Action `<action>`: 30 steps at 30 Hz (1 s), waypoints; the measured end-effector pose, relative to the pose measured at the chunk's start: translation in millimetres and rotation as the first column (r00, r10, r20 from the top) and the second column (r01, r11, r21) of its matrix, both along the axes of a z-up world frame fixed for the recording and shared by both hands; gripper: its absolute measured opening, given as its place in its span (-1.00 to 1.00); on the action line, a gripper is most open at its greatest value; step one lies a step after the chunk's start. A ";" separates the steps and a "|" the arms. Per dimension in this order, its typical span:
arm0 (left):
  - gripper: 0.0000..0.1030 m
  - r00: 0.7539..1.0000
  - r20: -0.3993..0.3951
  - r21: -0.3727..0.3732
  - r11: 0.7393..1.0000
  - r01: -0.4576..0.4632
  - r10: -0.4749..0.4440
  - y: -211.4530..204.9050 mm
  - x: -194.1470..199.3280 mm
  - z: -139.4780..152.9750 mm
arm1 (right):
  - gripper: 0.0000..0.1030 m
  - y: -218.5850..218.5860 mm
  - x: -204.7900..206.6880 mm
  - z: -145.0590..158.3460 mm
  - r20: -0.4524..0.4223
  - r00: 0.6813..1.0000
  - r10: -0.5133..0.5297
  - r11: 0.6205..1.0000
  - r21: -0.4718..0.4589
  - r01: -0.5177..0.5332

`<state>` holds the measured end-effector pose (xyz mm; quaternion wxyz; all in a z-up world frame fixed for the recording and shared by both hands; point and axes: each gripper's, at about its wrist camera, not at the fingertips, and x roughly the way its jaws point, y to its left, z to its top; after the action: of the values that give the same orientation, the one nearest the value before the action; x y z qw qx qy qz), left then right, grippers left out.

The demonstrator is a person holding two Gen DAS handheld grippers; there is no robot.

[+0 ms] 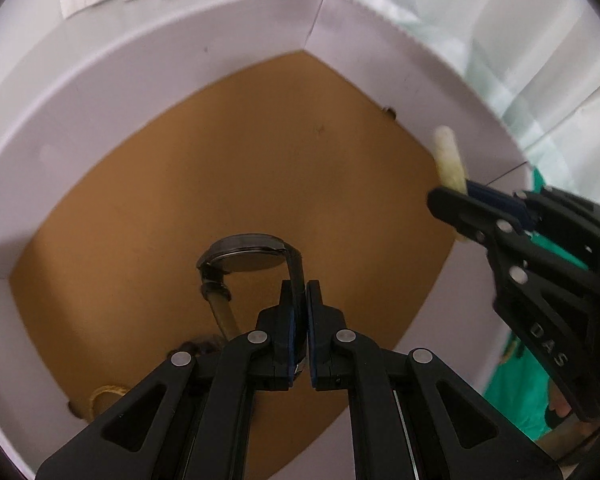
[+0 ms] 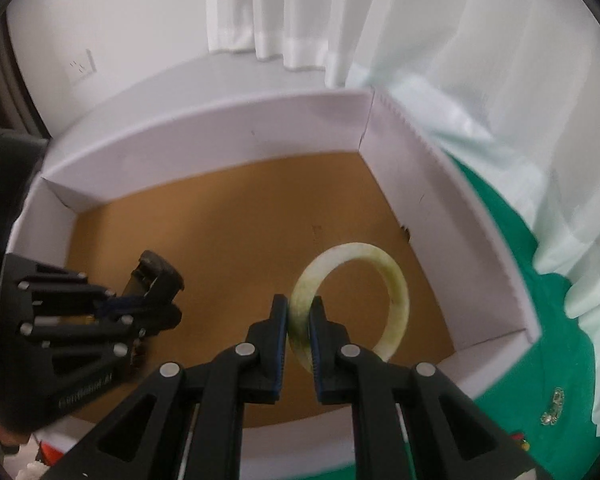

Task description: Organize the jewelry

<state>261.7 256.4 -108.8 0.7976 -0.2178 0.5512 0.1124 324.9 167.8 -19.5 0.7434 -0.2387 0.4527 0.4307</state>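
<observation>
I have both pieces up over the white-walled box point(image 2: 204, 152), so I judge this the drop-in step. My left gripper point(image 1: 300, 320) has its jaws closed on the dark strap of the wristwatch point(image 1: 244, 256), whose round case hangs out ahead of the tips above the brown floor of the box, toward its near left part. My right gripper point(image 2: 300, 332) is clamped on the rim of the pale green bangle point(image 2: 396, 292), which stands on edge over the right half of the box, near the right wall. Neither piece looks to be resting on the floor yet, though I cannot be sure. A small brooch-like piece point(image 2: 554, 406) lies outside on the green cloth point(image 2: 500, 360), near right. Next I should lower each hand, keep the pieces apart, then ease the jaws open close to the floor.
</observation>
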 end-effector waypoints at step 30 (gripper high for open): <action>0.92 0.877 0.382 0.196 0.953 0.232 -0.292 -199.8 -163.4 85.3 | 0.55 -316.7 -139.3 20.5 0.067 0.871 -0.486 0.863 0.191 0.467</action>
<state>98.2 56.6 -23.5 0.9160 -0.1014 0.3882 -0.0047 185.6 -148.8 1.0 0.8685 -0.0795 0.4170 0.2560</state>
